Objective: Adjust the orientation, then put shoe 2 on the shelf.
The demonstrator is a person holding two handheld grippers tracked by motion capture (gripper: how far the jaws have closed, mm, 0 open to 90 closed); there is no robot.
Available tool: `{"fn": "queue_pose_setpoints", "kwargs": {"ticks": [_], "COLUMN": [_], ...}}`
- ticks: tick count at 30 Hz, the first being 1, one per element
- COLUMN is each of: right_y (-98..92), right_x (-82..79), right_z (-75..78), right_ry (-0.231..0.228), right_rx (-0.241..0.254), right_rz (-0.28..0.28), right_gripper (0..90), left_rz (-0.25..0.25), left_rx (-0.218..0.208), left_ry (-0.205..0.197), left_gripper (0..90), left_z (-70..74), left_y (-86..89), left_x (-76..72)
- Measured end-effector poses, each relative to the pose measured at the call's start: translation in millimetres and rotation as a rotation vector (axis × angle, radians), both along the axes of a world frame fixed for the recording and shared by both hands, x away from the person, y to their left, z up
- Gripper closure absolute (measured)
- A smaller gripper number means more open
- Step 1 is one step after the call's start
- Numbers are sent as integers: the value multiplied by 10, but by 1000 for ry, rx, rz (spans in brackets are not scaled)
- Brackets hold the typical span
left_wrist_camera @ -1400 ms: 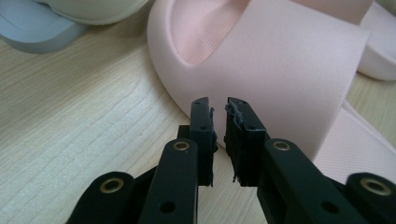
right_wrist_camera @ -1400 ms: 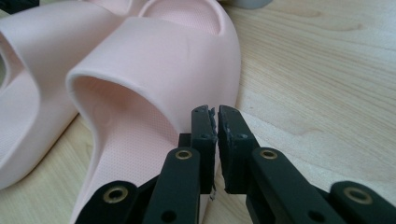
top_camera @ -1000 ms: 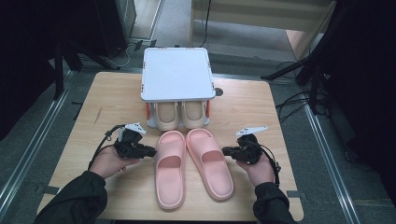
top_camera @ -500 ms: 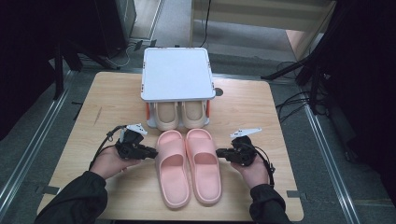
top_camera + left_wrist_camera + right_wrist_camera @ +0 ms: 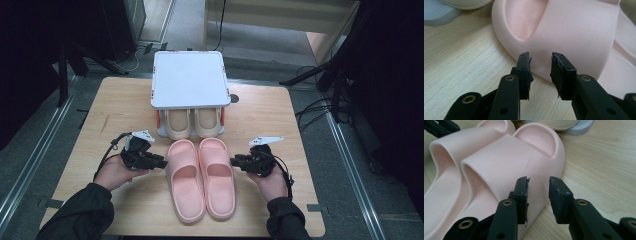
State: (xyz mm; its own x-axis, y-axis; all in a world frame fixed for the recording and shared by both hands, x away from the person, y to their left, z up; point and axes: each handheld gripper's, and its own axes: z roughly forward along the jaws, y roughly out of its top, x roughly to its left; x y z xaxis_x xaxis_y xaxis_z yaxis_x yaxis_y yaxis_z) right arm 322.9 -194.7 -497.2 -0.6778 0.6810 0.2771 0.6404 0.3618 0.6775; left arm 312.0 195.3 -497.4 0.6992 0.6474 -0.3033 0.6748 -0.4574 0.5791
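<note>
A pair of pink slide sandals lies side by side near the front edge of the wooden table [image 5: 280, 120], toes pointing to twelve o'clock toward a small white shoe rack [image 5: 188, 79]. The left pink slide [image 5: 186, 180] and the right pink slide [image 5: 217, 177] touch along their inner edges, so they read as one block that can be squeezed from both flanks.

That seems to be the reason for the symmetric stance. The left gripper [image 5: 161, 163] comes in from nine o'clock at the left slide's outer wall, and the right gripper [image 5: 235, 161] from three o'clock at the right slide's outer wall — each level with the strap, the stiffest part of the shoe. In the left gripper view its jaws stand parted with the strap's side wall just beyond the tips, holding nothing; the right gripper view shows the same, jaws apart and empty, tips just short of the foam.

The lower shelf of the rack already holds a beige pair of slippers [image 5: 193, 123], heels facing out at six o'clock. My guess is that the pink pair is being lined up with the rack — perhaps to go on its flat top, since the bay below looks full.

Soft foam gives under a pinch, so a hold on the thick strap edge should serve better than one on the thin sole rim.
</note>
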Motion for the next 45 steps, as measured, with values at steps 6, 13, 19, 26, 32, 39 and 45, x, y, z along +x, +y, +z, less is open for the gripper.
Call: {"fn": "queue_pose_setpoints", "kwargs": {"ticks": [6,13,19,26,32,39,45], "right_y": [-29,-25,35,125,193,316,382], "right_x": [-34,-99,-201,-344,-474,-607,-662], "right_z": [72,176,259,329,348,329,286], "right_ry": [-19,-26,-40,-45,-47,-36,-24], "right_rx": [37,109,122,114,107,101,76], "right_rz": [-13,1,18,32,46,61,73], "right_gripper": [628,579,526,505,499,485,469], "left_rz": [23,55,87,81,82,71,74], "left_rx": [-31,-53,-89,-75,-93,-102,-74], "left_ry": [-12,-60,-62,-66,-94,-101,-115], "left_gripper": [642,703,775,802,777,825,846], "left_z": [63,190,352,496,682,919,1098], "left_y": [73,139,185,195,230,273,280], "left_x": [2,35,94,194,312,428,489]}}
